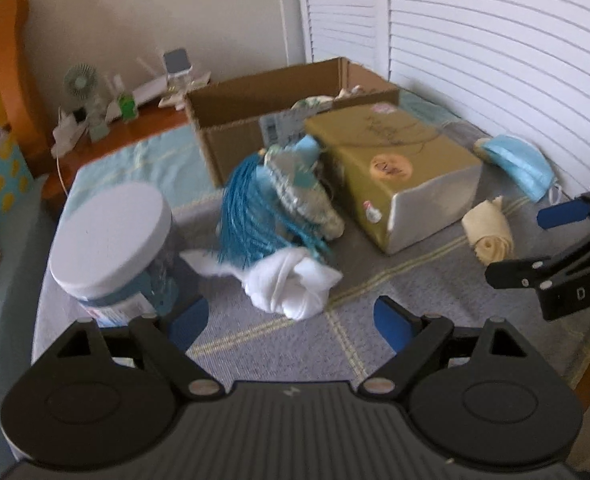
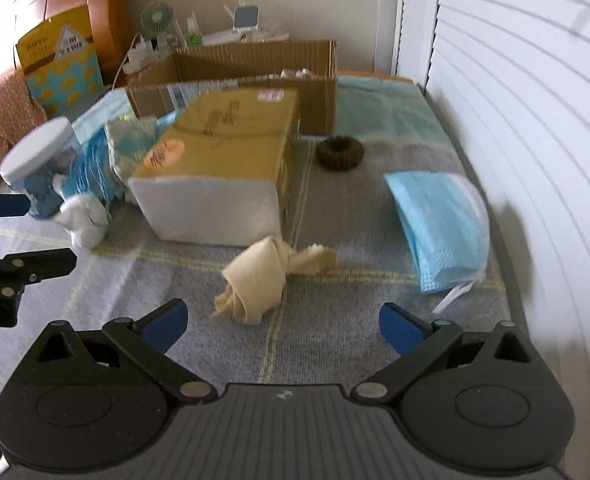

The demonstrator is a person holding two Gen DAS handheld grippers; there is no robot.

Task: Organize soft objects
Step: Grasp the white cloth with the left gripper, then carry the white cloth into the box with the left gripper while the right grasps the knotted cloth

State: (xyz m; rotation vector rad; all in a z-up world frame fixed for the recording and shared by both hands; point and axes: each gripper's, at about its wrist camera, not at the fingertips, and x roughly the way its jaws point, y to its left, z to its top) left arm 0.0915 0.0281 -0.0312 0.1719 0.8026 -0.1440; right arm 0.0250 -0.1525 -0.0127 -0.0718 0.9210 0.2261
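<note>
A knotted white cloth [image 1: 291, 284] [image 2: 85, 220] lies on the grey mat just ahead of my left gripper [image 1: 291, 324], which is open and empty. Behind the cloth sits a blue tasselled fabric piece [image 1: 263, 208] [image 2: 95, 168]. A rolled cream cloth [image 2: 261, 280] [image 1: 489, 234] lies in front of my right gripper [image 2: 283, 326], also open with nothing between its pads. To the right rest a blue face mask [image 2: 441, 226] [image 1: 521, 164] and a dark brown scrunchie [image 2: 339, 153]. An open cardboard box [image 1: 255, 112] [image 2: 231, 76] stands at the back.
A gold and silver box [image 1: 395, 172] [image 2: 219, 168] lies in the middle of the mat. A white-lidded jar [image 1: 115, 248] [image 2: 41, 160] stands at the left. A white louvred door [image 2: 515, 100] bounds the right side. A small fan [image 1: 81, 84] and bottles crowd the wooden shelf behind.
</note>
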